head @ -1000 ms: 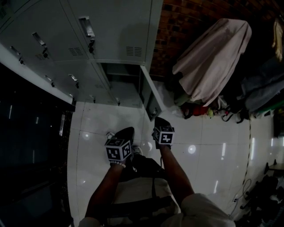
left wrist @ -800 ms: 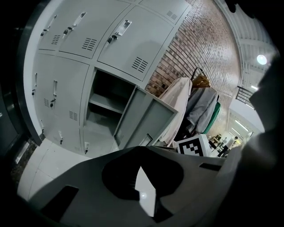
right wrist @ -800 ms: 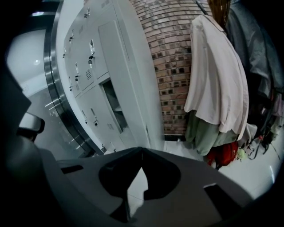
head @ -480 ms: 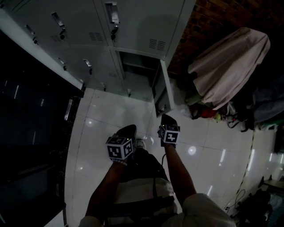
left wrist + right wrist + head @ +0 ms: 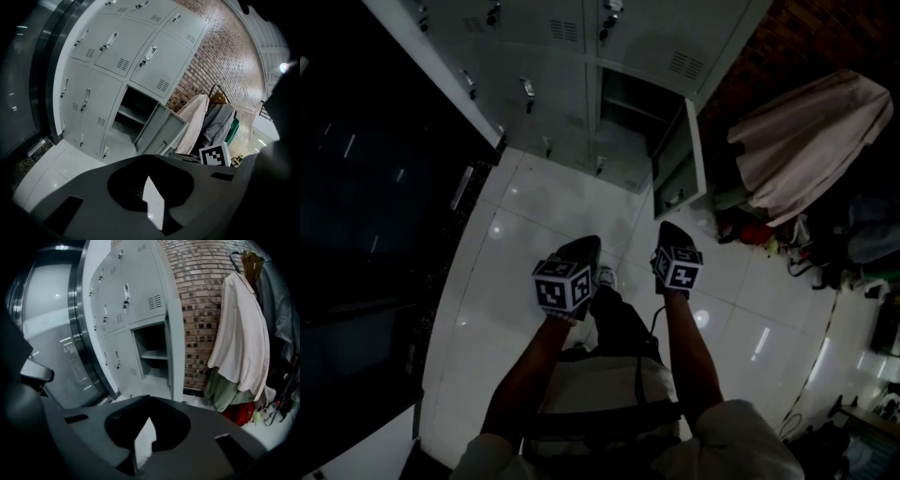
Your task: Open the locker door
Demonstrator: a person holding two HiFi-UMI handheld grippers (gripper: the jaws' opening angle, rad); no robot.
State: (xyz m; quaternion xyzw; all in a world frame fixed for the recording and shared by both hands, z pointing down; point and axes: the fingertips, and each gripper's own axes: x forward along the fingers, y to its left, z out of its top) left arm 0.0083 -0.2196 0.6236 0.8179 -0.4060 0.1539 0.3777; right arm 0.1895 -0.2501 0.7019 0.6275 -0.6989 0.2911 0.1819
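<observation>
Looking at a bank of grey lockers (image 5: 553, 56) from a little way back. Finding one locker box (image 5: 133, 110) open, low down at the R end of the bank, next to the brick wall (image 5: 199, 310). Seeing one flat shelf (image 5: 154, 354) across it, abt halfway up. Not making out anything more inside, maybe bc of the dark in there. Seeing the other boxes w/ doors closed.

Finding the locker door (image 5: 680, 164) swung right out from its box, hanging on the R side of it. Standing straight up, w/ its long side going top to bottom. Pointing its free edge away from the lockers, toward the person. Showing a small handle (image 5: 675, 199) low down by that free edge.

Holding the L gripper (image 5: 584, 246) and the R gripper (image 5: 666, 228) side by side over the white floor (image 5: 525, 234), apart from the door and touching nothing. Pressing both pairs of jaws together, w/ nothing between them.

Head view only: showing both arms from above, plus a dark glass wall (image 5: 356, 187) on the L of the lockers. L gripper view only: catching the door's wide grey face, w/ the R gripper's marker cube (image 5: 215, 156) just below and R of it. R gripper view only: meeting the door edge-on as a thin pale strip, & showing a pale coat (image 5: 241, 333) hanging full length by the bricks, w/ a red thing (image 5: 241, 411) under it.
</observation>
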